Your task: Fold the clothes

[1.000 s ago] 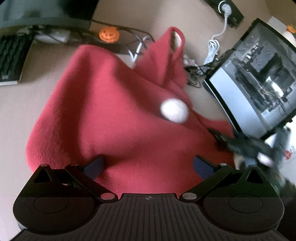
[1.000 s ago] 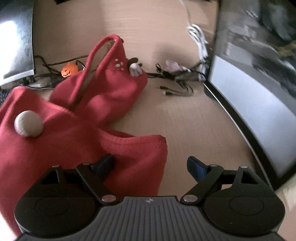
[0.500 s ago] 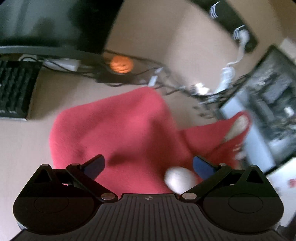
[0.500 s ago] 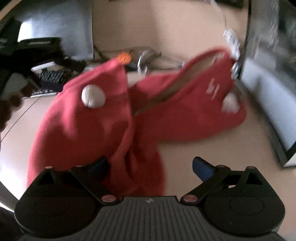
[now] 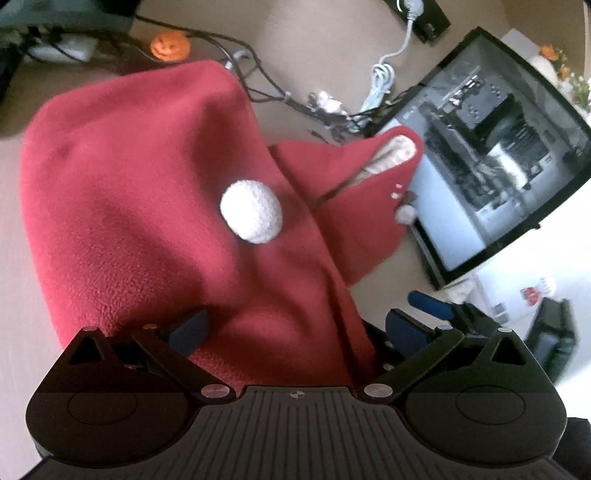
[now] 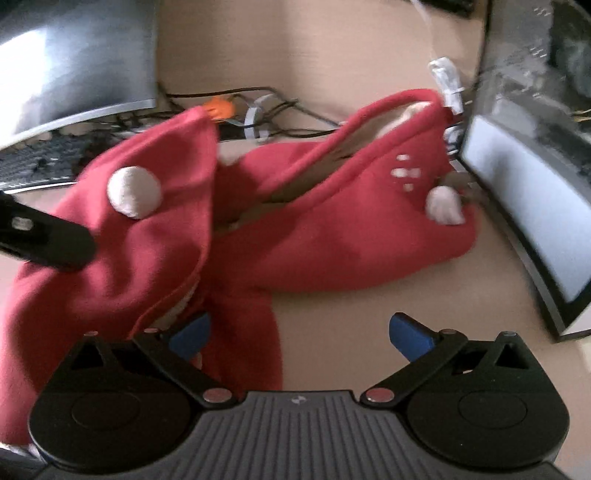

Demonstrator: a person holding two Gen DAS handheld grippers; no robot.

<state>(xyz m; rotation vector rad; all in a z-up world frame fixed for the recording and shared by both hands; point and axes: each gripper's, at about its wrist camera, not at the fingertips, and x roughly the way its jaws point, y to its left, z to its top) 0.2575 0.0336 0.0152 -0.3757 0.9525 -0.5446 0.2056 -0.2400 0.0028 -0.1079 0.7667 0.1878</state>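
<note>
A red fleece garment (image 5: pixel 140 206) with a white pompom (image 5: pixel 251 211) lies crumpled on the beige desk (image 6: pixel 354 325). Its hood-like end (image 6: pixel 369 221), with small white marks and a second white ball (image 6: pixel 443 205), sprawls to the right against a monitor. My left gripper (image 5: pixel 295 328) is open, and red cloth lies loose between its wide-set fingers. My right gripper (image 6: pixel 299 332) is open too, its left fingertip (image 6: pixel 190 332) at the edge of the cloth and its right one over bare desk. Part of the left gripper (image 6: pixel 44 240) shows at the left edge of the right wrist view.
A monitor (image 5: pixel 480 158) stands close on the right, its lower edge near the hood. Tangled cables (image 5: pixel 266 85), an orange pumpkin figure (image 5: pixel 170 44) and a power strip (image 5: pixel 424 14) lie at the back. A second monitor (image 6: pixel 74 55) and a keyboard (image 6: pixel 37 166) are at the left.
The garment was swung around: its hood end went from standing at the back to sprawling right against the monitor. The right gripper's jaws widened and let the cloth go. The left view swung away and back.
</note>
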